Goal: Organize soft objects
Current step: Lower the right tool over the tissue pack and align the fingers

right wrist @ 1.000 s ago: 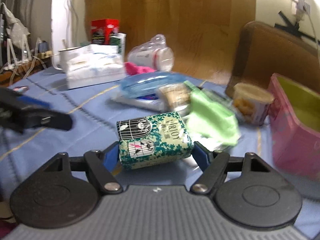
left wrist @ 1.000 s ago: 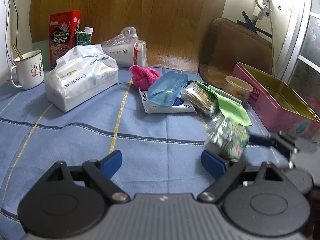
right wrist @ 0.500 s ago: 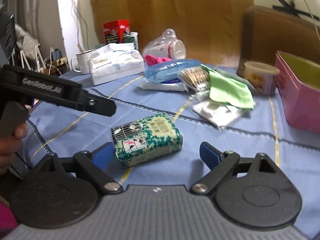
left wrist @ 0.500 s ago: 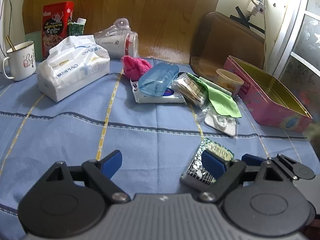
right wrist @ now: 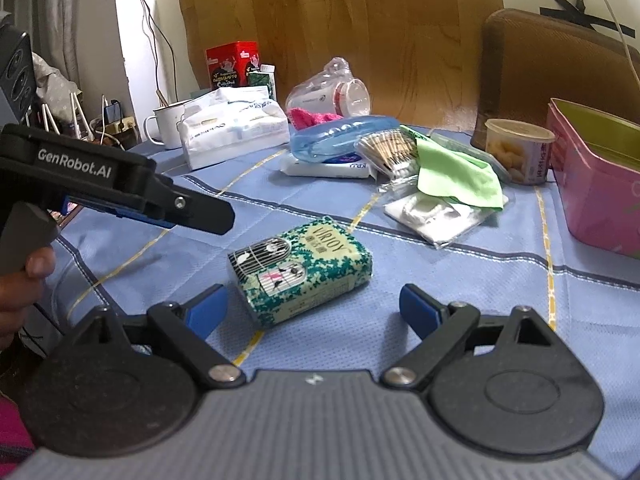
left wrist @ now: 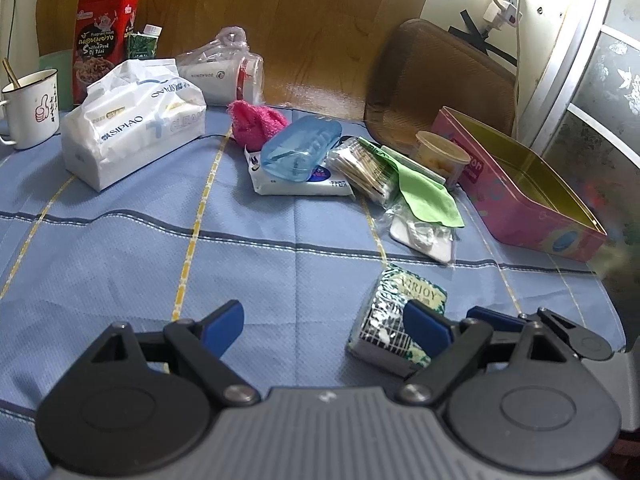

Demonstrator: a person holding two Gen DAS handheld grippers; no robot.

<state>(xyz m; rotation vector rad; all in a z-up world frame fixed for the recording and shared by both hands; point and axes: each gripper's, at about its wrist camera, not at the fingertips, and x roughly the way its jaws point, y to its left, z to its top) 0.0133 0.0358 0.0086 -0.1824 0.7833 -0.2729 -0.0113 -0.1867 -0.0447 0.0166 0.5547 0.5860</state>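
Observation:
A green patterned tissue pack lies flat on the blue tablecloth, between the open jaws of my right gripper, which no longer touch it. It also shows in the left wrist view, behind my left gripper's right fingertip. My left gripper is open and empty. Further back lie a pink fluffy cloth, a green cloth, a large white tissue bag and a wet-wipes pack.
A pink tin box stands open at the right. A bag of cotton swabs, a blue plastic case, a snack cup, a white mug, a red carton and a wrapped cup crowd the back.
My right gripper carried the green tissue pack down to the cloth, opened and let it go. It now sits a little back from the pack. The left gripper stayed open.

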